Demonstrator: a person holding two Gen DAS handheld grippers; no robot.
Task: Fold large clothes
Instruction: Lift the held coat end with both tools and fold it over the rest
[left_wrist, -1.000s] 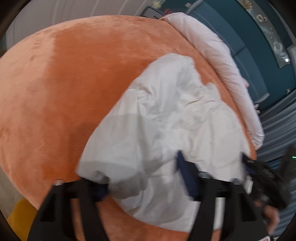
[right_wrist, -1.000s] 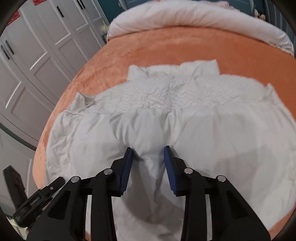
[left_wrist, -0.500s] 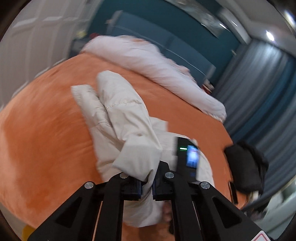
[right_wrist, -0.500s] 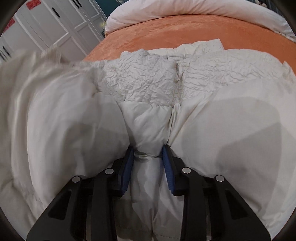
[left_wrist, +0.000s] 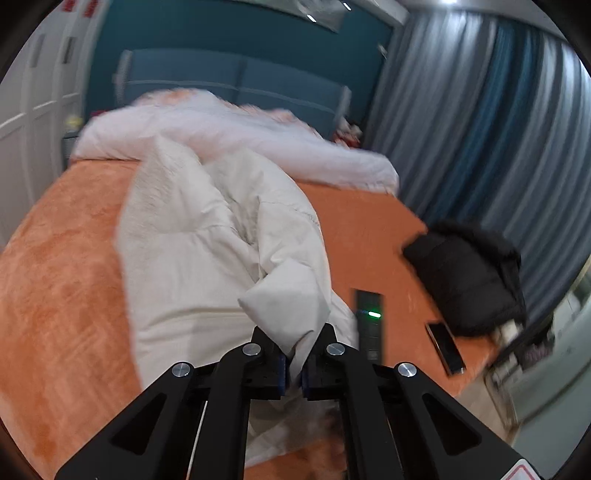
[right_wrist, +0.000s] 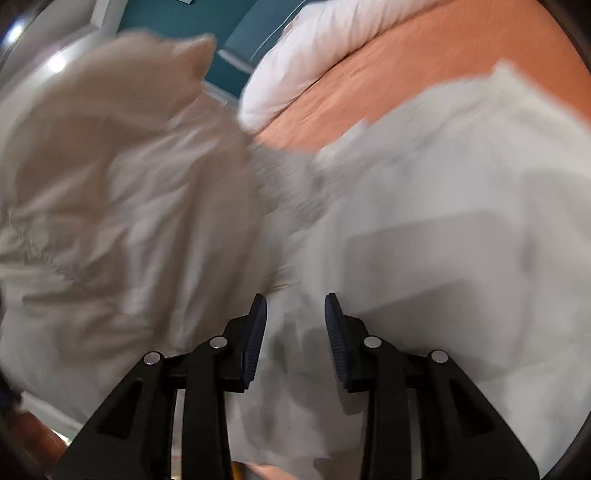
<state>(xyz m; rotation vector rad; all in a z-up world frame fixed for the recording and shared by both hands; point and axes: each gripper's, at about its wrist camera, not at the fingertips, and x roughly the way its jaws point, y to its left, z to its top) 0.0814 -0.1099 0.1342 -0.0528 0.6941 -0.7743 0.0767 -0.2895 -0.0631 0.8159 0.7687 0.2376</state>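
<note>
A large cream-white padded jacket lies on the orange bed. My left gripper is shut on a bunched fold of the jacket's edge and holds it lifted over the rest of the garment. In the right wrist view the jacket fills most of the frame, blurred, with one part raised at the left. My right gripper hovers over the jacket with its jaws apart; fabric lies between and beneath them, with no clear pinch.
A white duvet lies along the head of the bed. A black jacket, a phone and a dark remote with a green light lie on the bed's right side. Curtains hang behind.
The left gripper has carried its pinched fold of jacket up and over towards the right. The right gripper's jaws have spread apart from the fold they squeezed, and the view has tilted.
</note>
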